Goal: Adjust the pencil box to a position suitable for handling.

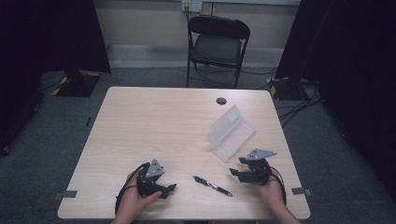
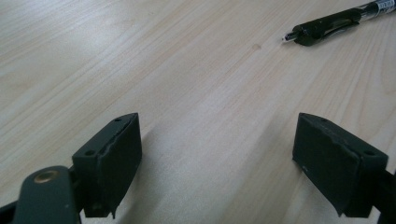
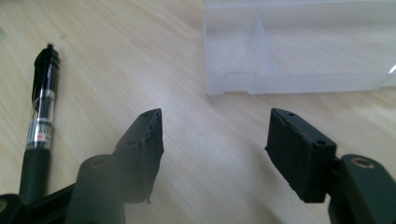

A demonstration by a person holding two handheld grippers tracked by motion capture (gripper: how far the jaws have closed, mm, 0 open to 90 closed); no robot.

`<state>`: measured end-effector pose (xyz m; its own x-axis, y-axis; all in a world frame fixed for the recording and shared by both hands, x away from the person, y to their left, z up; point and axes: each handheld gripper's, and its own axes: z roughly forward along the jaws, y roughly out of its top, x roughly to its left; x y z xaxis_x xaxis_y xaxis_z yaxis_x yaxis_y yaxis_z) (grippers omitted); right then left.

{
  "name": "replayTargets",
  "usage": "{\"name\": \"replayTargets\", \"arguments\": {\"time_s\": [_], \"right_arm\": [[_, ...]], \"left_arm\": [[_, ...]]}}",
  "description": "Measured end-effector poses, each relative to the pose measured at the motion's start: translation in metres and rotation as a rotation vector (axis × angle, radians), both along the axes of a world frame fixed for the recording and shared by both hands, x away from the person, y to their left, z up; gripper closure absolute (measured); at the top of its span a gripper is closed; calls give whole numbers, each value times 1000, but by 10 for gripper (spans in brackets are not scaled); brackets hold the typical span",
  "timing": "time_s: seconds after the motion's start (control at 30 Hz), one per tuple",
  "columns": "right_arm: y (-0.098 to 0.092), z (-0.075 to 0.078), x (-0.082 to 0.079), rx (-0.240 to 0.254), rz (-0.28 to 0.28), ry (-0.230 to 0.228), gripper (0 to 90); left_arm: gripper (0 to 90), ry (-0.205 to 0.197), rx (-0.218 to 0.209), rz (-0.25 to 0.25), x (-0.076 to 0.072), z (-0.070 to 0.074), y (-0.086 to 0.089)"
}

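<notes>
The pale wood table (image 1: 154, 126) is sitting in a dim room with a black folding chair (image 1: 217, 43) beyond its far edge, and I am resting both tools near my edge of it. My left gripper (image 1: 169, 189) is lying low with its jaws apart and nothing between them, and the pen (image 1: 213, 185) is waiting at about two o'clock from it. My right gripper (image 1: 237, 166) is also standing with jaws apart and empty, the pen at roughly nine o'clock from it and the clear box (image 1: 232, 132) at twelve, lid standing open. As I am reading it, the work is getting the pen into that box. The pen is lying flat, thin and round, so I am risking a roll if one jaw is touching it before the other, and it could be skidding toward the table's near edge. Closing across its tapered tip rather than its grip section could be squirting it out. The box is looking light and unweighted, so nudging its front wall while lowering the pen could be pushing it away or tipping the lid shut.
</notes>
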<state>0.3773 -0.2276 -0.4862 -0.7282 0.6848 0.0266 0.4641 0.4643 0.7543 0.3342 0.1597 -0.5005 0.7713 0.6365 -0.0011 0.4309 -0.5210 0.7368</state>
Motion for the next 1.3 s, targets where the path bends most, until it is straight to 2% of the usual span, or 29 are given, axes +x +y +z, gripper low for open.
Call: {"name": "replayTargets", "arguments": {"time_s": [0.17, 0.27, 0.33, 0.43, 0.67, 0.73, 0.8, 0.9, 1.0, 1.07, 1.1, 1.2, 1.23, 1.3], "right_arm": [[13, 7, 10, -8, 21, -32, 421], [22, 13, 16, 6, 42, -41, 463], [28, 15, 20, 4, 56, -39, 476], [37, 13, 26, -20, 73, -28, 554], [49, 5, 36, -53, 47, 5, 624], [51, 3, 38, -68, 47, 21, 682], [53, 2, 38, -82, 51, 12, 761], [53, 2, 39, -79, 56, 21, 870], [53, 2, 40, -74, 60, 24, 877], [53, 1, 41, -53, 77, 34, 888], [54, 2, 40, -61, 90, 31, 891], [62, 3, 36, -68, 129, 33, 890], [66, 3, 35, -70, 125, 38, 889], [74, 2, 33, -56, 142, 40, 887]], "left_arm": [[155, 1, 0, -1, 0, 0, 0], [155, 0, 0, -1, 0, 0, 0], [155, 1, -1, 0, 0, 0, 0], [155, 0, 0, -1, 0, 0, 0], [155, 0, 0, 0, 0, 0, 0], [155, 0, 0, 0, 0, 0, 0], [155, -1, 1, 0, 0, 0, 0], [155, 0, 0, 0, 0, 0, 0], [155, 0, 0, 0, 0, 0, 0], [155, 0, 0, 0, 0, 0, 0], [155, 0, -1, 0, 0, 0, 0], [155, -1, 0, 0, 0, 0, 0], [155, -1, 0, 0, 0, 0, 0], [155, -2, 1, 1, 0, 0, 0]]}}
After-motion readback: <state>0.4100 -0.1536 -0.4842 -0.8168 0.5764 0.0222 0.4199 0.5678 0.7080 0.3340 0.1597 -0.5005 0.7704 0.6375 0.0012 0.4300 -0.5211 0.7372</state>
